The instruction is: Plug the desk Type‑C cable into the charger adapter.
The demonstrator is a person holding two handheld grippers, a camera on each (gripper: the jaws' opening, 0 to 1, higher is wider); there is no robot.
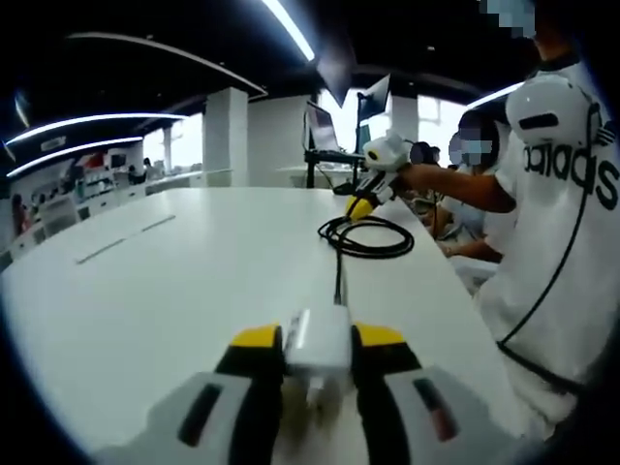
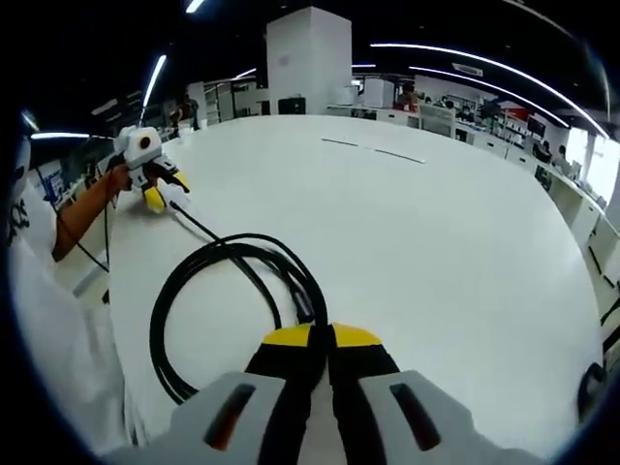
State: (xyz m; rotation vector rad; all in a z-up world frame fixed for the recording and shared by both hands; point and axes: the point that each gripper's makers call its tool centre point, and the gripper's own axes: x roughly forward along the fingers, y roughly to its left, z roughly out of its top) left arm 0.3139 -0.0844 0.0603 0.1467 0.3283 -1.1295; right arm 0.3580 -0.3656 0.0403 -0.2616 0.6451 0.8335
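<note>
In the left gripper view my left gripper (image 1: 317, 341) is shut on a white charger adapter (image 1: 318, 339) low over the white desk (image 1: 174, 281). A black Type‑C cable (image 1: 338, 276) runs from the adapter's far end to its coil (image 1: 366, 238). My right gripper (image 1: 360, 205), held by a person's hand, touches the coil's far edge. In the right gripper view my right gripper (image 2: 325, 336) has its jaws together where the cable coil (image 2: 194, 291) meets its tips. From the coil the cable leads off to the left gripper (image 2: 153, 184) at the far left.
A person in a white shirt (image 1: 567, 242) stands at the desk's right side. Monitors on a stand (image 1: 339, 131) and seated people are behind the desk. A white pillar (image 2: 308, 48) and rows of desks lie beyond the desk's far edge (image 2: 387, 121).
</note>
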